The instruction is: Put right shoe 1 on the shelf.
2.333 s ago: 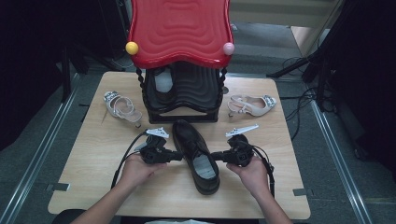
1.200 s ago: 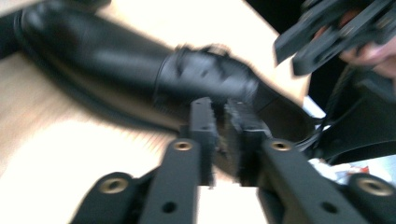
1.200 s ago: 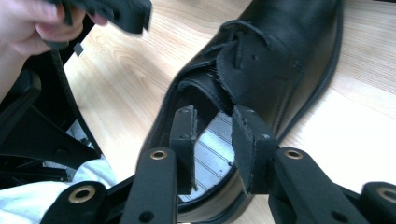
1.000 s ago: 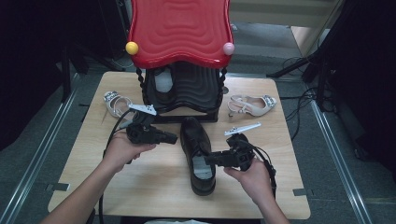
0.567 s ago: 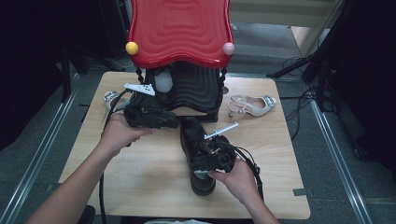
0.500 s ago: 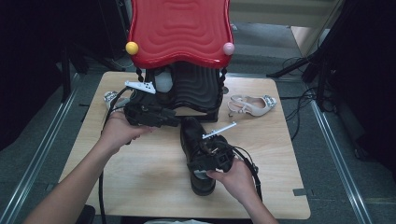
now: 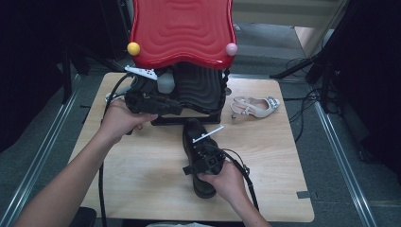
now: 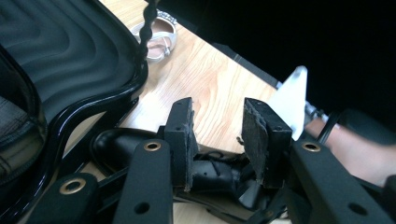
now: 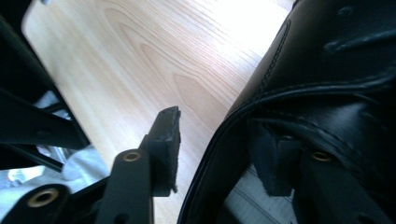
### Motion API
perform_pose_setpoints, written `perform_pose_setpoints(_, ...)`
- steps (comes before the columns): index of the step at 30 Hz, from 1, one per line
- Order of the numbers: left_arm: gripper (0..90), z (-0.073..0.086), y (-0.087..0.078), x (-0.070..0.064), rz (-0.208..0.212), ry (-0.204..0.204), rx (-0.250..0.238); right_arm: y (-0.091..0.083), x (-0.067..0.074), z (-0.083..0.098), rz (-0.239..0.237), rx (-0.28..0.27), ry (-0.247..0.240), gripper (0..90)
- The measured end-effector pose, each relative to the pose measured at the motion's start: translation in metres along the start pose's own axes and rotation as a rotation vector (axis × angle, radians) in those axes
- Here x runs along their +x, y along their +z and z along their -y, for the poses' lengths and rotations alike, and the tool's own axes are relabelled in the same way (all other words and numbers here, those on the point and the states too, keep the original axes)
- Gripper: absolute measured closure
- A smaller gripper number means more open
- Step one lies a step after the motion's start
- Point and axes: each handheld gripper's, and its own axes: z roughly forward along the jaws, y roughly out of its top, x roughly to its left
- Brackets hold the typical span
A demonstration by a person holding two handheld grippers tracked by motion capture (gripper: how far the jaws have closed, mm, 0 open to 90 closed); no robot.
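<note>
We hold our right gripper (image 7: 201,153), jaws astride the black leather lace-up shoe's (image 7: 202,187) collar mid-table, pads apart, left gripper (image 7: 176,108) slack before the red-and-black tiered rack (image 7: 182,28) at the far edge, near-left boards clear.

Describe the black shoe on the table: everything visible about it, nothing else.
The black shoe is a glossy, leather-looking lace-up with stitched seams. It lies on the wooden table, toe toward the black shelf of the red-topped rack, heel toward the person. The right gripper straddles its collar wall, one jaw inside the opening, one outside with a gap beside it. The left gripper hovers above, empty.
</note>
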Motion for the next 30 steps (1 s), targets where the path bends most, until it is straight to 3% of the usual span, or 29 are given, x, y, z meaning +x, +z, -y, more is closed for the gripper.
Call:
perform_pose_setpoints(2, 67.6, -0.005, -0.003, 0.001, -0.014, 0.014, -0.003, 0.005, 0.003, 0.0, 0.025, 0.021, 0.006, 58.3)
perform_pose_setpoints(6, 74.4, -0.015, -0.009, -0.001, -0.046, 0.04, -0.011, 0.015, 0.006, 0.002, 0.109, 0.033, -0.049, 59.2)
perform_pose_setpoints(8, 77.2, -0.021, -0.013, -0.004, -0.056, 0.062, -0.02, 0.015, 0.007, 0.002, 0.117, 0.036, -0.045, 60.8)
perform_pose_setpoints(14, 88.2, -0.043, -0.024, -0.003, -0.087, 0.085, -0.035, 0.013, 0.003, 0.001, 0.101, 0.032, -0.025, 68.5)
perform_pose_setpoints(20, 88.8, -0.067, -0.034, -0.001, -0.126, 0.091, -0.06, 0.003, -0.003, 0.003, 0.104, 0.043, -0.023, 82.0)
perform_pose_setpoints(23, 88.7, -0.078, -0.038, -0.001, -0.14, 0.098, -0.075, -0.002, -0.01, 0.006, 0.072, 0.037, -0.012, 84.1)
perform_pose_setpoints(26, 88.7, -0.088, -0.039, 0.0, -0.158, 0.093, -0.057, -0.009, -0.014, 0.008, 0.057, 0.023, -0.009, 85.2)
perform_pose_setpoints(28, 88.8, -0.094, -0.039, 0.0, -0.188, 0.118, -0.045, -0.015, -0.017, 0.009, 0.049, 0.012, -0.004, 86.0)
perform_pose_setpoints(30, 89.2, -0.1, -0.039, 0.002, -0.188, 0.123, -0.051, -0.023, -0.02, 0.01, 0.037, 0.0, 0.006, 86.5)
